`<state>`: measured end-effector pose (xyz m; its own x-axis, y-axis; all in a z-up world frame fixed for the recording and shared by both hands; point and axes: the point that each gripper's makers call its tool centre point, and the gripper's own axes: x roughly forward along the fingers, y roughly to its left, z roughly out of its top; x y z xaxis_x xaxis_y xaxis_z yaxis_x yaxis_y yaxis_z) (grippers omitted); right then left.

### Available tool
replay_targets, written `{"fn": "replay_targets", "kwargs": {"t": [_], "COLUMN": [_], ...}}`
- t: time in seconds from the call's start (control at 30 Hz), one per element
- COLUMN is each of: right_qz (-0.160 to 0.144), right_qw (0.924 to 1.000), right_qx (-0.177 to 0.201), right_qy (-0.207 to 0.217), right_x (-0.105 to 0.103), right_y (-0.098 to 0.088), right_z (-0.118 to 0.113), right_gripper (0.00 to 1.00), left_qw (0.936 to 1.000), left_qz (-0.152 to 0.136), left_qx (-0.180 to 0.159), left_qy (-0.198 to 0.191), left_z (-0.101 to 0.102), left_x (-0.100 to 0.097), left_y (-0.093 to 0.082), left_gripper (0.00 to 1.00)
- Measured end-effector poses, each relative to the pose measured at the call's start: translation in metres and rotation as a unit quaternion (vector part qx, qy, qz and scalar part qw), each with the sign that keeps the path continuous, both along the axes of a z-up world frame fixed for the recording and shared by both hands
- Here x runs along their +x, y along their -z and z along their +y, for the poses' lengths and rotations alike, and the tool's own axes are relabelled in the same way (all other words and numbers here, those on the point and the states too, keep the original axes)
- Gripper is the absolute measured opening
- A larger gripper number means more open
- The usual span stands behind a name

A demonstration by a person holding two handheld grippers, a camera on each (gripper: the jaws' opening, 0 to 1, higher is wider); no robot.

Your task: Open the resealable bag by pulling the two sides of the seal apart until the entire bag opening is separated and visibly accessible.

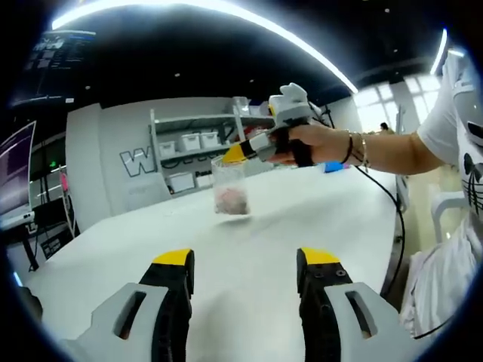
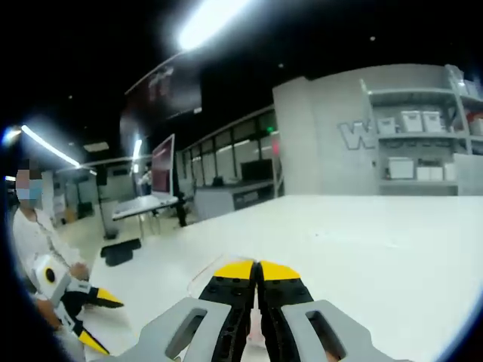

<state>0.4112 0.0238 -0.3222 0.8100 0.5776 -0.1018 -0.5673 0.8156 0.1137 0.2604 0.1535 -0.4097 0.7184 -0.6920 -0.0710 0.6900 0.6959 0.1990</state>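
Dangling clear bag (image 1: 229,185), pinkish contents, right gripper (image 1: 235,154) pinching top

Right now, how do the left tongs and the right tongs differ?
The left tongs stand open with a wide gap and hold nothing; the right tongs are shut on the bag. The left tongs sit low over the table; the right tongs hold the bag's top edge, and whether its bottom touches the table is unclear. Both have black jaws with yellow tips.
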Motion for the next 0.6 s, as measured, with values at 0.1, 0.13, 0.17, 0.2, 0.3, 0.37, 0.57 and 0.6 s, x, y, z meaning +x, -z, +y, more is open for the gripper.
{"fn": "replay_targets", "kwargs": {"t": [0.1,0.13,0.17,0.2,0.3,0.37,0.57,0.6], "right_qz": [0.001,0.002,0.002,0.003,0.005,0.005,0.001,0.001], "right_qw": [1.0000,1.0000,1.0000,1.0000,0.9999,0.9998,0.9995,0.9994], "right_qx": [0.000,0.001,0.001,0.000,0.000,-0.002,-0.009,-0.010], "right_qy": [0.004,0.005,0.007,0.009,0.014,0.018,0.030,0.033], "right_x": [0.006,0.009,0.011,0.014,0.021,0.025,0.040,0.044], "right_y": [0.001,0.001,0.001,0.001,0.000,0.000,-0.004,-0.004], "right_z": [0.000,0.000,0.000,-0.001,-0.002,-0.003,-0.008,-0.009], "right_gripper": [0.00,0.00,0.00,0.00,0.00,0.00,0.00,0.00], "left_qw": [0.9999,0.9998,0.9997,0.9996,0.9992,0.9989,0.9982,0.9979], "left_qz": [0.011,0.014,0.017,0.020,0.023,0.026,0.033,0.039], "left_qx": [-0.010,-0.013,-0.015,-0.016,-0.021,-0.024,-0.028,-0.028], "left_qy": [-0.004,-0.006,-0.009,-0.014,-0.024,-0.030,-0.042,-0.043], "left_z": [0.002,0.002,0.002,0.003,0.005,0.007,0.012,0.012], "left_x": [0.001,0.002,0.002,0.003,0.005,0.005,0.007,0.007], "left_y": [0.000,0.000,0.000,0.000,-0.001,-0.001,-0.002,-0.001], "left_gripper": [0.67,0.71,0.76,0.80,0.91,0.96,1.00,1.00]}}
